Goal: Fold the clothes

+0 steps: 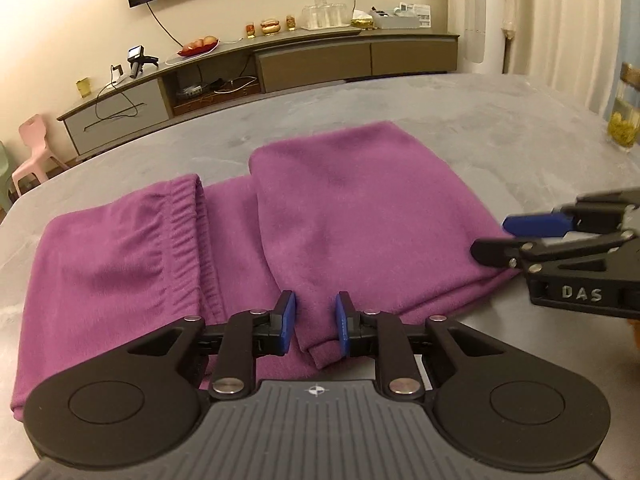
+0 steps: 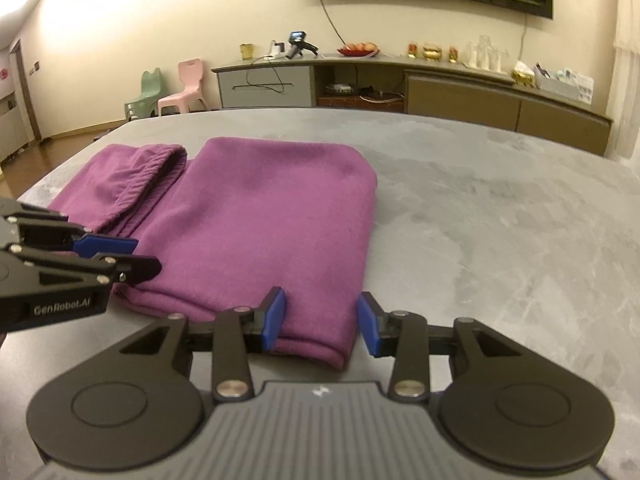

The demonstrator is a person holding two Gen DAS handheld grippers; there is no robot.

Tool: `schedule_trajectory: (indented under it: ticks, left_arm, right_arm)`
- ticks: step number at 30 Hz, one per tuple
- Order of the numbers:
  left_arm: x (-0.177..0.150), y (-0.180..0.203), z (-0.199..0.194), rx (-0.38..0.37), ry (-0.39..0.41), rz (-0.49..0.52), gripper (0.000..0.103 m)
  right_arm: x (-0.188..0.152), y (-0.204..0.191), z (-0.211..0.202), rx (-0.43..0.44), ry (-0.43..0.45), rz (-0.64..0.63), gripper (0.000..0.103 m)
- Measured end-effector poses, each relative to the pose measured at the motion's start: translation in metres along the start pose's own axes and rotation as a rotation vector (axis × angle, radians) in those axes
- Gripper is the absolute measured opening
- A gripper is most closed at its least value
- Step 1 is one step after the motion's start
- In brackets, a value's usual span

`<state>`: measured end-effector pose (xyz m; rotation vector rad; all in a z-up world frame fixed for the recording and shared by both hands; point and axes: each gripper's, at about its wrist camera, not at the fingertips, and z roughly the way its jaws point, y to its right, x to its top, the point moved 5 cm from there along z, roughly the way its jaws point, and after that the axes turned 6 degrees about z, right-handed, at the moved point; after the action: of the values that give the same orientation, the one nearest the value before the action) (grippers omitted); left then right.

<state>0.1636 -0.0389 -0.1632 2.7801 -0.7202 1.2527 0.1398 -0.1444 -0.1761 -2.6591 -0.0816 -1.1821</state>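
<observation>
A pair of purple fleece trousers (image 1: 340,216) lies partly folded on the grey table (image 1: 460,120); its elastic waistband (image 1: 184,232) lies on the left. It also shows in the right wrist view (image 2: 264,224). My left gripper (image 1: 315,322) is open, its jaws either side of the near left corner of the folded part. My right gripper (image 2: 322,320) is open, its jaws either side of the near right corner. Each gripper shows in the other's view, the right one (image 1: 504,236) and the left one (image 2: 128,256).
A glass of yellow-green contents (image 1: 622,128) stands at the table's right edge. Beyond the table a long low cabinet (image 1: 280,68) holds a fruit plate, glassware and boxes. Small pink and green chairs (image 2: 180,88) stand by the wall.
</observation>
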Motion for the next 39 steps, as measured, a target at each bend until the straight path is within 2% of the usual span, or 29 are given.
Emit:
schedule_trajectory:
  ticks: [2,4,7,9,10,12,16,22,24,28,30,35,39]
  left_arm:
    - [0.007,-0.015,-0.018,0.018,0.068,-0.029,0.027]
    - [0.011,-0.04,-0.03,0.077,0.112,-0.055,0.028]
    - [0.001,-0.084,-0.021,0.134,0.055,-0.145,0.028]
    - [-0.016,-0.1,-0.006,0.113,-0.016,-0.196,0.027]
    - [-0.026,-0.1,0.001,0.099,-0.052,-0.205,0.028]
    - [-0.041,-0.096,0.002,0.118,-0.057,-0.226,0.024]
    - [-0.04,-0.085,-0.004,0.092,-0.068,-0.208,0.024]
    - [-0.046,-0.056,-0.017,0.035,-0.051,-0.131,0.021]
    - [-0.044,-0.037,-0.016,0.007,-0.046,-0.098,0.016]
    - [-0.04,-0.008,-0.013,-0.028,-0.03,-0.018,0.015]
    - [-0.041,-0.006,-0.011,-0.04,-0.029,-0.014,0.015]
    - [-0.047,-0.017,-0.008,-0.053,-0.041,-0.003,0.016]
    - [-0.037,-0.012,-0.016,-0.011,-0.067,-0.005,0.02]
  right_arm:
    - [0.0,0.004,-0.002,0.016,-0.007,0.033,0.04]
    - [0.0,0.008,-0.004,0.033,-0.014,0.067,0.043]
    - [0.004,0.014,-0.009,0.039,0.019,0.126,0.051]
    - [0.007,0.016,-0.011,0.04,0.043,0.152,0.057]
    - [0.008,0.016,-0.01,0.039,0.046,0.157,0.058]
    - [0.007,0.014,-0.004,0.037,0.038,0.16,0.057]
    - [0.002,0.012,0.003,0.006,-0.005,0.132,0.053]
    - [-0.006,0.024,-0.014,-0.035,-0.06,0.121,0.051]
    - [-0.01,0.033,-0.023,-0.049,-0.072,0.115,0.051]
    - [-0.015,0.061,-0.037,-0.088,-0.084,0.141,0.053]
    - [-0.016,0.073,-0.04,-0.103,-0.084,0.176,0.056]
    - [-0.02,0.076,-0.038,-0.11,-0.083,0.171,0.057]
    - [-0.02,0.079,-0.039,-0.11,-0.083,0.173,0.058]
